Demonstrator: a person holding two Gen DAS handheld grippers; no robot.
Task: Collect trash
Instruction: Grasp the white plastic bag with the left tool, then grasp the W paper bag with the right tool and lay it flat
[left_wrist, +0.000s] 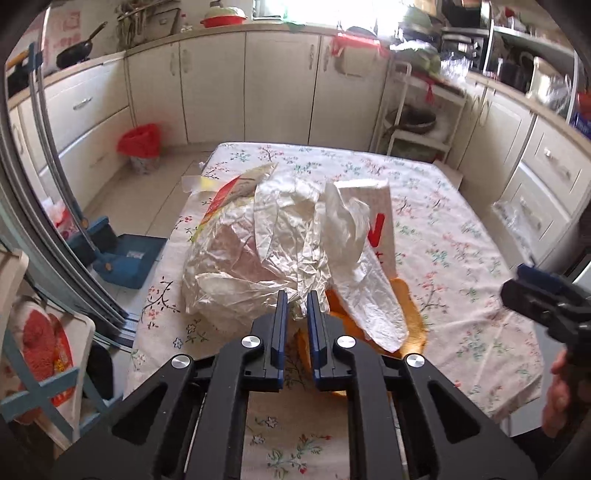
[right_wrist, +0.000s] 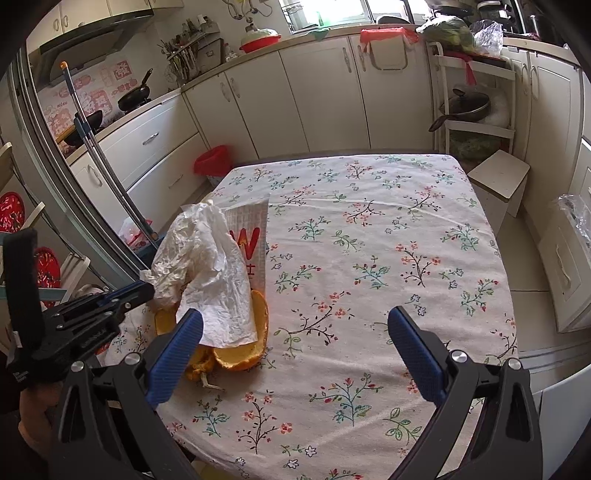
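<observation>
Cream kitchen cabinets ring a table (right_wrist: 369, 221) spread with a floral cloth, and at about ten o'clock in the right wrist view a bin lined with a red bag (right_wrist: 211, 162) stands on the floor beyond the table's far left corner, a likely destination for the trash. All the trash sits heaped together at the table's left side: a crumpled translucent plastic bag (left_wrist: 236, 258), a white paper bag with red lettering (left_wrist: 380, 221) standing behind it, a wrinkled white tissue (right_wrist: 210, 266) draped across the front, and orange peel (right_wrist: 240, 350) lying flat underneath on the cloth. The left gripper (left_wrist: 297, 310) has its jaws drawn narrow, their tips at the near edge of the plastic bag at twelve o'clock; they seem to be pinching a fold of it, though the actual contact is hard to make out. A pinch at the edge would make sense, since thin film can be lifted by a single fold. The right gripper (right_wrist: 295, 343) hovers over bare cloth with its jaws spread wide and nothing between them, its left finger (right_wrist: 173, 354) just beside the peel at nine o'clock. Spread that wide, it looks ready to take the peel or tissue, which are bulkier than a fold of film.
</observation>
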